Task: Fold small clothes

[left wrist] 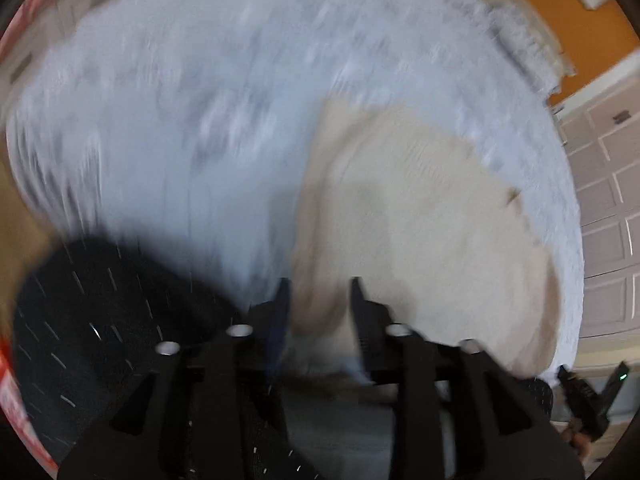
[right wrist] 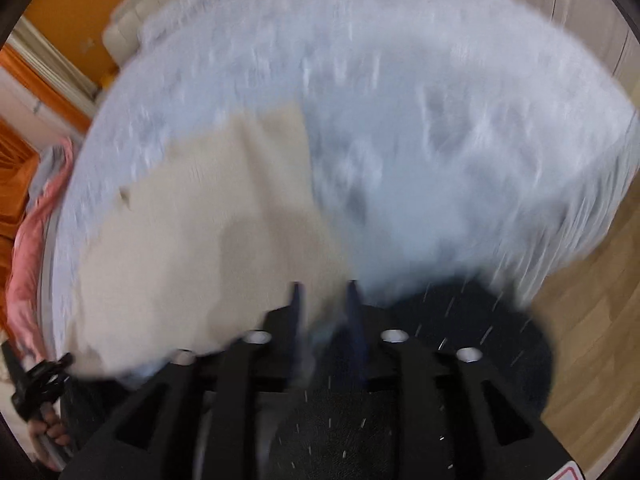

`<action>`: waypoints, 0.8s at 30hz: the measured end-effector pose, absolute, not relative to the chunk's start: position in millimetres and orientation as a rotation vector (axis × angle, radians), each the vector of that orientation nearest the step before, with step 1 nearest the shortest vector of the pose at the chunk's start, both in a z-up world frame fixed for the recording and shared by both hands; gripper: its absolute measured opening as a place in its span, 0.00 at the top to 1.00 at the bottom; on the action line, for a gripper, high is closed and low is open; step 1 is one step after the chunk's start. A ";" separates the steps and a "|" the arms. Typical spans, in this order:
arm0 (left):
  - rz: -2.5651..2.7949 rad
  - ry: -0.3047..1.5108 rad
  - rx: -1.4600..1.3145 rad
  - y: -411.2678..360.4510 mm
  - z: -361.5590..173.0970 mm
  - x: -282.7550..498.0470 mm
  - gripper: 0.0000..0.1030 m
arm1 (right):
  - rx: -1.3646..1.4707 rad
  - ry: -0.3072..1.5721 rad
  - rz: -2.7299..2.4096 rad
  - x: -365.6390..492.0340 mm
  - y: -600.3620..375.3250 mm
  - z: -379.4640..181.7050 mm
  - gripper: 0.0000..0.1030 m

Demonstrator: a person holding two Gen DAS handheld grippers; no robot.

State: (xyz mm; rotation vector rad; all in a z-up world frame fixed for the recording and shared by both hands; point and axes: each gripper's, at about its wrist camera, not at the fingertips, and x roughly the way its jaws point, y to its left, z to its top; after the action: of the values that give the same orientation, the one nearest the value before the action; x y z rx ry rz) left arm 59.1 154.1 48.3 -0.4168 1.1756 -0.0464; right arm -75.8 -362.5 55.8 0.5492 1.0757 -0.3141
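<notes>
Both views are blurred by motion. A beige garment (left wrist: 420, 232) lies spread on a pale blue-white patterned cover (left wrist: 180, 140); it also shows in the right wrist view (right wrist: 192, 232). My left gripper (left wrist: 320, 284) is over the garment's near left edge, fingers a little apart with cloth showing between them; whether it grips is unclear. My right gripper (right wrist: 322, 286) is at the garment's near right edge, fingers narrowly apart, with blurred pale cloth between them. Each gripper appears at the other view's bottom corner: the right gripper (left wrist: 588, 392) and the left gripper (right wrist: 40, 376).
A dark dotted fabric (left wrist: 100, 320) lies at the near edge, also seen in the right wrist view (right wrist: 460, 340). A pink cloth (right wrist: 36, 240) hangs at the left. Wooden floor (right wrist: 592, 320) on the right, orange wall (left wrist: 540, 8) and white panelled doors (left wrist: 608, 200) behind.
</notes>
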 end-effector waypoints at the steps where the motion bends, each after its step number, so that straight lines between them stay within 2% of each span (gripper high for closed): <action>1: -0.060 1.116 -0.387 151.5 63.3 70.3 0.45 | 0.534 1.042 -0.303 -69.0 -365.6 63.9 0.49; 2: -0.073 1.086 -0.375 149.9 68.7 78.8 0.35 | 0.516 1.010 -0.286 -56.9 -368.9 70.4 0.44; 3: -0.092 1.065 -0.367 145.9 73.0 92.3 0.30 | 0.500 0.992 -0.268 -43.0 -369.1 74.4 0.44; 5: -0.138 1.063 -0.367 135.1 66.4 126.1 0.26 | 0.454 0.985 -0.231 -4.2 -365.4 73.6 0.43; 11: -0.139 1.192 -0.427 109.9 4.4 195.7 0.28 | 0.451 1.075 -0.187 84.5 -363.2 25.0 0.42; 13: -0.137 1.220 -0.402 103.6 -10.5 204.7 0.41 | 0.410 1.124 -0.194 97.8 -356.1 6.1 0.43; 14: -0.140 1.246 -0.367 98.2 -17.0 209.3 0.60 | 0.395 1.145 -0.183 101.3 -352.1 -1.7 0.56; 15: -0.169 1.254 -0.346 93.6 -17.9 211.6 0.82 | 0.382 1.171 -0.156 105.6 -347.6 -6.8 0.91; 16: -0.189 1.244 -0.341 94.8 -14.8 210.1 0.90 | 0.377 1.172 -0.146 107.9 -343.4 -5.1 0.91; 21: -0.230 1.108 -0.312 101.6 36.2 209.3 0.90 | 0.403 0.928 -0.111 89.6 -353.4 64.0 0.93; 24: -0.172 1.120 -0.293 102.8 21.0 229.6 0.89 | 0.454 0.945 -0.178 99.5 -382.4 46.0 0.92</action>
State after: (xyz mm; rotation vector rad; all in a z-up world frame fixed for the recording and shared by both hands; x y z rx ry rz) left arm 229.6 102.8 21.0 -0.2930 1.1201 -0.1719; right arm 99.5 -382.4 46.0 0.4539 0.9445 -0.1785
